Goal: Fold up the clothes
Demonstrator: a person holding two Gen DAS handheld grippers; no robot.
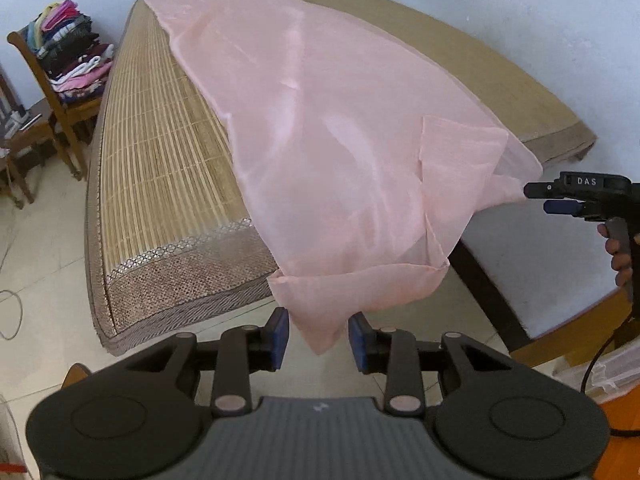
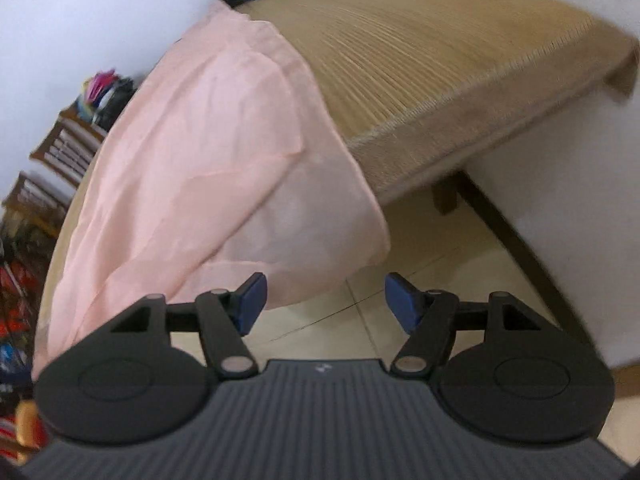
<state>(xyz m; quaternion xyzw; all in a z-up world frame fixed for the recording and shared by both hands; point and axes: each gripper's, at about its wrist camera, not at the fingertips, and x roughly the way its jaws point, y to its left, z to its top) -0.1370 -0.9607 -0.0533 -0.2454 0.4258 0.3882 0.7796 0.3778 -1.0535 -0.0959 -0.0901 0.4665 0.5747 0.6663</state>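
Bamboo-matted bed (image 1: 160, 168) serving as folding surface. Sheer pink cloth (image 1: 320, 140) spread along it, near end hanging off for regrasping. Left hand-held gripper (image 1: 319, 338) half-open astride hanging corner, unpinched; right hand-held gripper (image 2: 322, 303) wide, empty.

Left wrist view looking steeply down past the left claw (image 1: 318, 336) at the bed (image 1: 160, 184) end, close, right wrist view tilted, past the right claw (image 2: 323, 302) toward floor (image 2: 420, 280), both sharing pink cloth (image 1: 340, 152) and bed
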